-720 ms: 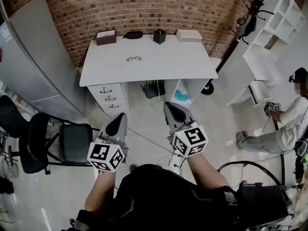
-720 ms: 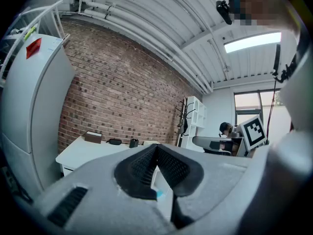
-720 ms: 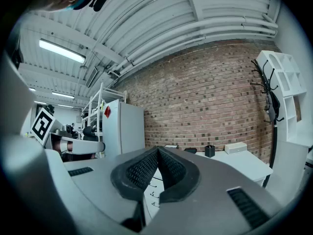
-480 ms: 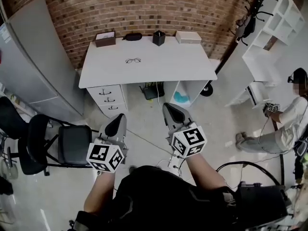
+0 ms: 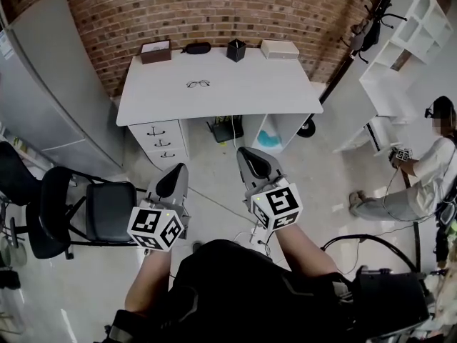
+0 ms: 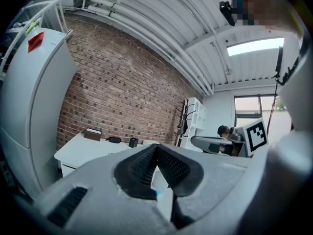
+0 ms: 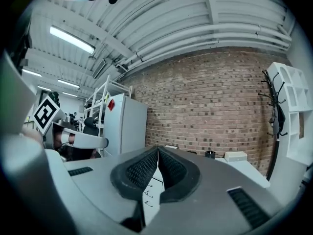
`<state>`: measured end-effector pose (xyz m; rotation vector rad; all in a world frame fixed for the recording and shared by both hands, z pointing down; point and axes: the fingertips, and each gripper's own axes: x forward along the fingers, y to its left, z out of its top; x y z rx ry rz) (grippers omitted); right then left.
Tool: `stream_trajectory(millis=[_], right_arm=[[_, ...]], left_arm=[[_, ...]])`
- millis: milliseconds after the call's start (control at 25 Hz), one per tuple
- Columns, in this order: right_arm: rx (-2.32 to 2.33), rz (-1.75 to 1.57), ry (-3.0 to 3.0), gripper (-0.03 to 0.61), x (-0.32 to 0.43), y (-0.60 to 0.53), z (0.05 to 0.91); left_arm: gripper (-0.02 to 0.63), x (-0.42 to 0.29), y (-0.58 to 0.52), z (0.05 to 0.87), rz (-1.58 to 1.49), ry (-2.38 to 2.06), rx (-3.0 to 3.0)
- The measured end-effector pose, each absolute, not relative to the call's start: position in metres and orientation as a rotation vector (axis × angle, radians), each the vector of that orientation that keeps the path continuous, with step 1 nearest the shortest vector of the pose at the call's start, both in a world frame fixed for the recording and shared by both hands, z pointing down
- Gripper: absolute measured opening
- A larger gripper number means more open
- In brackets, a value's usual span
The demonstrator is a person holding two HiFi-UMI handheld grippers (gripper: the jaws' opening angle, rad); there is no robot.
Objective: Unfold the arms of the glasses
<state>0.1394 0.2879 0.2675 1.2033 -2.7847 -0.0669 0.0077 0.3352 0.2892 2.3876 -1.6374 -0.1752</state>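
The glasses (image 5: 198,83) lie folded on the white desk (image 5: 257,91), dark thin frames, far from both grippers. My left gripper (image 5: 171,181) hangs over the floor in front of the desk, shut with nothing in it. Beside it, my right gripper (image 5: 255,164) is also shut and empty, pointing level toward the desk. In the left gripper view the ribbed pads (image 6: 168,166) meet at the left gripper (image 6: 156,151), with the desk (image 6: 80,150) small beyond. The right gripper (image 7: 158,156) shows its pads pressed together in the right gripper view.
Along the desk's back edge stand a brown box (image 5: 156,51), black case (image 5: 196,48), black cup (image 5: 236,50) and white box (image 5: 279,49). Drawers (image 5: 163,143) sit under the desk. A black chair (image 5: 86,213) stands left, a grey cabinet (image 5: 43,84) behind it. A person (image 5: 428,170) sits right, by white shelves (image 5: 407,56).
Both grippers have edged slightly toward the desk and stay shut and empty. The glasses have not moved.
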Motion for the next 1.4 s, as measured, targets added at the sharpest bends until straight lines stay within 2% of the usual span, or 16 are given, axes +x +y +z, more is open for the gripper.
stream_trajectory(millis=[960,1400], right_arm=[[1.315,0.030,-2.745,0.008,0.102,0.285,0.277],[1.278,0.095,-2.760,0.008,0.100,0.219,0.296]], left_arm=[[0.009,-0.046,0.332,0.309,-0.195,-1.518,2.401],[0.009,-0.043,0.271,0.324,-0.157,-1.541,2.358]])
